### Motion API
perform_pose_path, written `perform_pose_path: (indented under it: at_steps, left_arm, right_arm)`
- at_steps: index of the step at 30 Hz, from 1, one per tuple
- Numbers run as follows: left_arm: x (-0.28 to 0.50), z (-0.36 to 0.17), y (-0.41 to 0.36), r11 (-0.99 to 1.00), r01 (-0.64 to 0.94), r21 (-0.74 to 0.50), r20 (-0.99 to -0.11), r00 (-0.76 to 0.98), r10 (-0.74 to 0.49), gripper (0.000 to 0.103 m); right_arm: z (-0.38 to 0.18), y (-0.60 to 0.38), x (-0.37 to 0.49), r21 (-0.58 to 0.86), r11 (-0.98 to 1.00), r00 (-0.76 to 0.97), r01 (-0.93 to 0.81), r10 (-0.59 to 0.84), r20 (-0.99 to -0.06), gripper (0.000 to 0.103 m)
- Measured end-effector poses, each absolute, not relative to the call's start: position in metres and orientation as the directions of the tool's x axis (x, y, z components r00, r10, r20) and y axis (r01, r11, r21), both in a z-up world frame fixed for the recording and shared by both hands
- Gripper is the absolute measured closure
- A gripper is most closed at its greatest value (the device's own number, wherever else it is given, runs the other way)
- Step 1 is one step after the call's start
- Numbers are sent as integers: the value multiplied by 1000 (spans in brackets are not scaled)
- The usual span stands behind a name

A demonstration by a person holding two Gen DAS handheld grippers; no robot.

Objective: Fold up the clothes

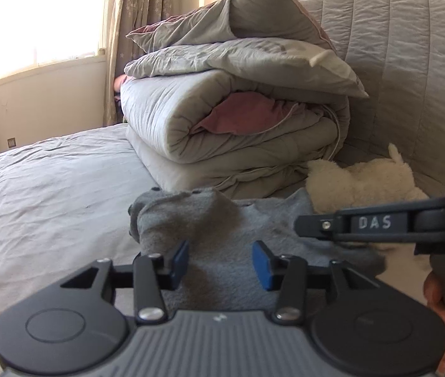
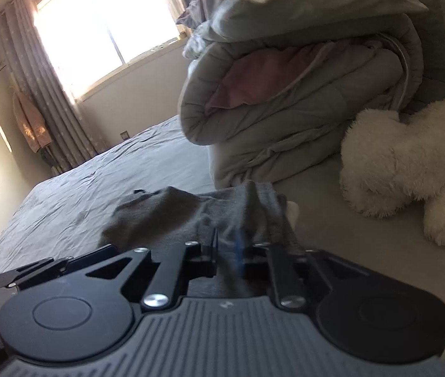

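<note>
A grey fleece garment lies bunched on the bed sheet. My left gripper is open, its blue pads on either side of the cloth, which lies loose between them. In the right wrist view the right gripper is shut on a bunched fold of the same grey garment and lifts it off the sheet. The right gripper also shows from the side in the left wrist view, with the person's hand on its handle.
A stack of folded grey and pink duvets stands against the quilted headboard. A white plush toy lies right of the garment, close to it. A window and curtains are at far left.
</note>
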State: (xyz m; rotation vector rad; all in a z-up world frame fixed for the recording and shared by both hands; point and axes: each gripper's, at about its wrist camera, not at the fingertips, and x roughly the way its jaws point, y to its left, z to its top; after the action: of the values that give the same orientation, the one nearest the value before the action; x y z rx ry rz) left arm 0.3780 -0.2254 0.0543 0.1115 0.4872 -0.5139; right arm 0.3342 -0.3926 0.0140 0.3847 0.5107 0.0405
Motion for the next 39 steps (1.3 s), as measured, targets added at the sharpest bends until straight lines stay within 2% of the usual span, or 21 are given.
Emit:
perform_pose_path:
  at_steps: [1, 3, 7, 11, 15, 20, 26, 30, 39]
  left_arm:
    - [375, 60, -224, 870, 493, -18, -478, 760, -440, 49]
    - [369, 71, -221, 875, 483, -27, -505, 749, -429, 48]
    - [356, 89, -215, 904, 427, -27, -579, 730, -362, 44]
    - [336, 104, -208, 932, 363, -13, -639, 713, -287, 41]
    - [309, 121, -200, 944, 330, 4, -661, 709, -245, 34]
    - [274, 145, -192, 955, 295, 24, -674, 710, -202, 25]
    - [230, 168, -184, 962, 268, 43, -682, 712, -168, 15]
    - [204, 180, -181, 963, 262, 57, -687, 710, -152, 12]
    - [158, 202, -172, 973, 231, 30, -723, 677, -138, 1]
  right_arm:
    - [21, -389, 332, 354, 934, 872, 55, 127, -472, 71]
    - [34, -383, 323, 328, 943, 874, 50, 118, -472, 60]
    - [57, -374, 305, 293, 955, 864, 45, 111, -492, 53]
    - [74, -369, 288, 268, 961, 848, 64, 89, -522, 51]
    - [93, -362, 263, 256, 964, 845, 69, 80, -529, 44]
    - [114, -353, 234, 253, 965, 832, 67, 86, -549, 43]
    - [136, -343, 197, 246, 967, 821, 58, 94, -563, 37]
    - [148, -336, 175, 257, 965, 818, 48, 109, -564, 35]
    - [170, -321, 135, 246, 969, 802, 26, 126, -584, 29]
